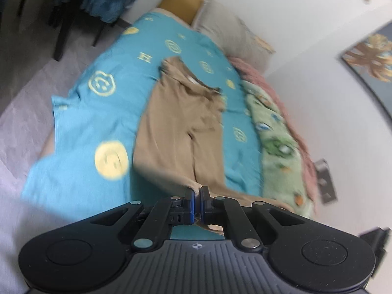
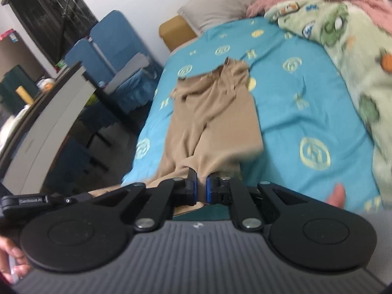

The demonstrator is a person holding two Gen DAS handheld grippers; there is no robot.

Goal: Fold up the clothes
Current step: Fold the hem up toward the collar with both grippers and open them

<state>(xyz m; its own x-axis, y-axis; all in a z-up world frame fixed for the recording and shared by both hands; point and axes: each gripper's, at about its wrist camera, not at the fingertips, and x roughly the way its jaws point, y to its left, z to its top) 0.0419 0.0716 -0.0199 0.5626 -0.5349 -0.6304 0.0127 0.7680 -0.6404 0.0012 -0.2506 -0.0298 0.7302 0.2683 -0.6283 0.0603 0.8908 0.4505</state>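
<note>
You have a pair of tan trousers (image 1: 176,122) lying flat on the bed (image 1: 98,127), on top of the blue sheet with yellow smiley faces. The waist end is far from you, up near the grey pillow (image 1: 227,27). The 2 leg ends are close to you, at the edge of the bed.

Your left claw (image 1: 196,191) is pinched tight on the cloth at the end of 1 leg. Your right claw (image 2: 201,183) is pinched on the cloth at the end of the other leg, with a thin bunch of tan cloth showing between its blue pads. So both claws have a hold, and neither one is open.

The trousers look soft and floppy. They are probably light, so they should lift easily. But soft cloth sags and bunches up in the middle when you hold only the ends. It can also slip out if the pinch is only on a thin bit of the hem.

The leg ends are a good place to hold. Keep your 2 claws level with each other and well apart, so the legs stay flat and side by side. If you bring the leg ends up toward the waist, go slowly, so the cloth does not twist or drag the sheet with it.

The green blanket (image 1: 276,134) lies just beside the trousers. Keep the cloth away from it so nothing gets caught.
</note>
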